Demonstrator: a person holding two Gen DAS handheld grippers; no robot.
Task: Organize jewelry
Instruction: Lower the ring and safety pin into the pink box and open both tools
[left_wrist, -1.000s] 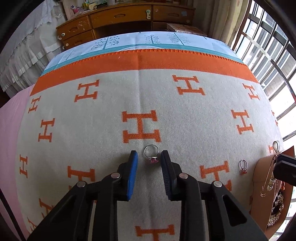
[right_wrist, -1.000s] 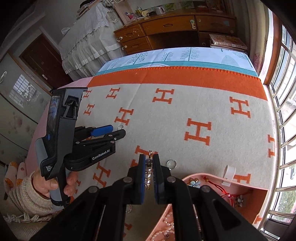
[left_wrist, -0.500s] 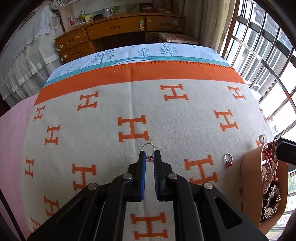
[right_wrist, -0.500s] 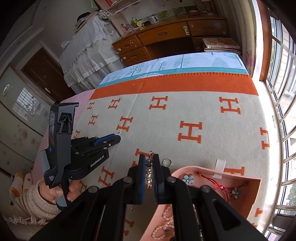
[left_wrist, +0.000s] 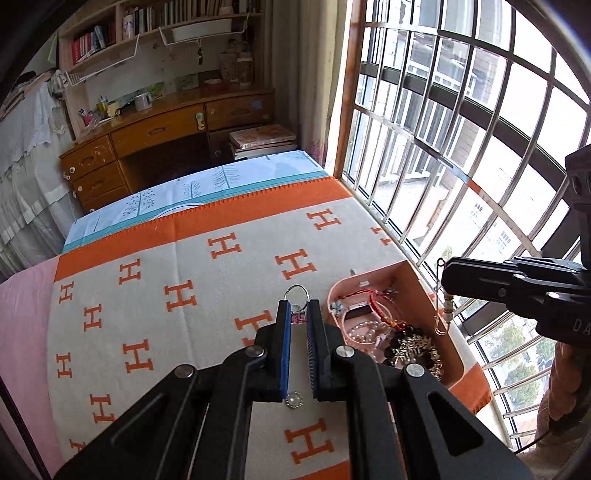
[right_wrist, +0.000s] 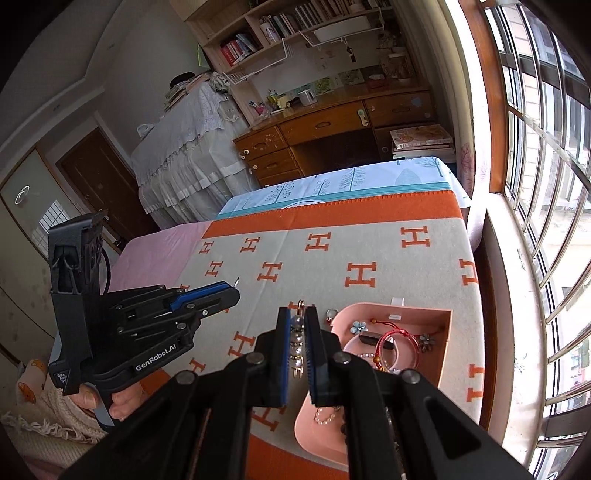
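Observation:
My left gripper (left_wrist: 298, 314) is shut on a silver ring with a pink stone (left_wrist: 297, 300) and holds it above the blanket, just left of the pink jewelry tray (left_wrist: 424, 291). My right gripper (right_wrist: 296, 322) is shut on a pearl pin brooch (right_wrist: 297, 341), held in the air at the tray's (right_wrist: 439, 314) left edge. In the left wrist view the right gripper (left_wrist: 448, 280) hangs the brooch (left_wrist: 443, 314) over the tray's right side. The left gripper also shows in the right wrist view (right_wrist: 232, 291). The tray holds bracelets, pearls and flower earrings.
A cream and orange H-pattern blanket (left_wrist: 184, 295) covers the bed. A small round stud (left_wrist: 294, 400) lies on it beneath my left gripper. Another ring (right_wrist: 330, 314) lies by the tray's left corner. A barred window (left_wrist: 461, 147) runs along the right, a wooden desk (left_wrist: 166, 136) stands beyond.
My left gripper closed on the pink-stone ring, lifted it off the blanket and carried it right, toward the tray. The right gripper rose, still holding the brooch.

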